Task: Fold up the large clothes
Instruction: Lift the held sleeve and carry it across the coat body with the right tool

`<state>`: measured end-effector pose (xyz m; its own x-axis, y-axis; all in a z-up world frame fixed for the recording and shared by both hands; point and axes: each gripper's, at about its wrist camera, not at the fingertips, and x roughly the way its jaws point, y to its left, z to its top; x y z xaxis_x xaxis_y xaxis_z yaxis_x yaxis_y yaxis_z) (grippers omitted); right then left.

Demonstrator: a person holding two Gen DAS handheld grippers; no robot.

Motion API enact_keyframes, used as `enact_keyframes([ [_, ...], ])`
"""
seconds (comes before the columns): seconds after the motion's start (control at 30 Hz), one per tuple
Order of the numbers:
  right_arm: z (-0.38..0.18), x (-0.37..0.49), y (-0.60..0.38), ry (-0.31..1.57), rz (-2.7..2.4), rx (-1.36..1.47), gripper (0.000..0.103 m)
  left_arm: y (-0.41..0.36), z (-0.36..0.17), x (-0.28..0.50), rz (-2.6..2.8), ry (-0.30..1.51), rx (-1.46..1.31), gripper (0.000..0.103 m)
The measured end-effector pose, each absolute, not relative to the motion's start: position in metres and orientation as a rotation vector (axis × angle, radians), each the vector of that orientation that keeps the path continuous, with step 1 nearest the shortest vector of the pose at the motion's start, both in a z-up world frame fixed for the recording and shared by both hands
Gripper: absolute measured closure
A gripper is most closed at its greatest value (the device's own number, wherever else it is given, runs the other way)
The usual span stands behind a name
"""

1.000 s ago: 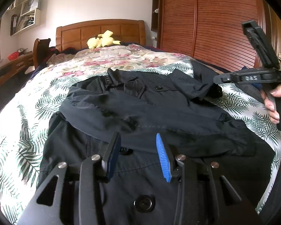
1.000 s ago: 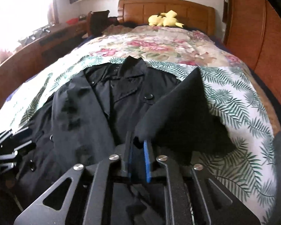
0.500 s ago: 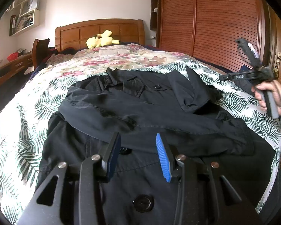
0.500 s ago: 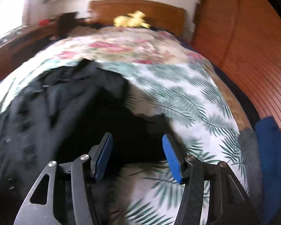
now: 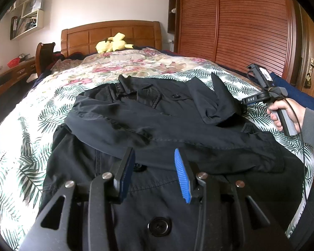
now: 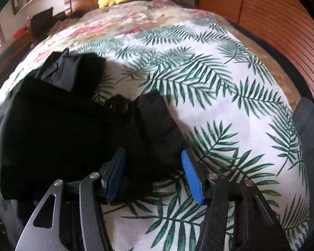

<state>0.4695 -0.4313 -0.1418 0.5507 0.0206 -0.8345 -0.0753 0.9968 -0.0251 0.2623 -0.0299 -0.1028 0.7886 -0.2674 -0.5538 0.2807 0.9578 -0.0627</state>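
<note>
A large black coat [image 5: 157, 129] lies on the bed, collar toward the headboard, with one sleeve folded across its chest. My left gripper [image 5: 155, 173] is open and empty, hovering over the coat's lower front near its buttons. My right gripper [image 6: 155, 173] is open and empty, low over the coat's right sleeve cuff [image 6: 159, 121] at the coat's edge. In the left wrist view the right gripper [image 5: 242, 102] sits at the right, by the crumpled sleeve [image 5: 217, 104].
The bed has a palm-leaf sheet [image 6: 219, 96] and a floral cover [image 5: 125, 62] toward the wooden headboard [image 5: 111, 35]. A yellow plush toy [image 5: 113, 45] lies by the headboard. A wooden wardrobe [image 5: 240, 25] runs along the right. A desk [image 5: 8, 77] stands left.
My right gripper let go of the sleeve, which dropped onto the coat, and it has opened and moved down toward the coat's right edge. My left gripper has stayed put.
</note>
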Motion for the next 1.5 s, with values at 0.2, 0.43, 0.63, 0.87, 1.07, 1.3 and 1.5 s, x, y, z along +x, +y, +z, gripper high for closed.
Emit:
enact_keyframes([
  [0.2,-0.158,0.473,-0.419,1.006,0.022,-0.167,0.046,-0.030,-0.103,0.262,-0.292,0.592,0.028,0.065],
  [0.43,-0.160,0.474,-0.411,1.004,0.053,-0.196,0.084,-0.030,-0.102,0.260,-0.278,0.588,0.036,0.065],
  [0.63,-0.118,0.442,-0.394,0.873,0.117,-0.201,0.094,-0.031,-0.099,0.252,-0.263,0.582,0.040,0.065],
  [0.87,-0.042,0.383,-0.344,0.691,0.288,-0.193,0.095,-0.021,-0.092,0.224,-0.231,0.571,0.039,0.065],
  [1.07,0.001,0.336,-0.281,0.588,0.460,-0.217,0.095,0.001,-0.085,0.197,-0.175,0.556,0.056,0.065],
  [1.3,0.010,0.298,-0.219,0.571,0.591,-0.234,0.094,0.032,-0.079,0.183,-0.138,0.549,0.019,0.065],
  [1.5,0.007,0.286,-0.191,0.584,0.629,-0.259,0.092,0.051,-0.073,0.174,-0.122,0.528,-0.011,0.065],
])
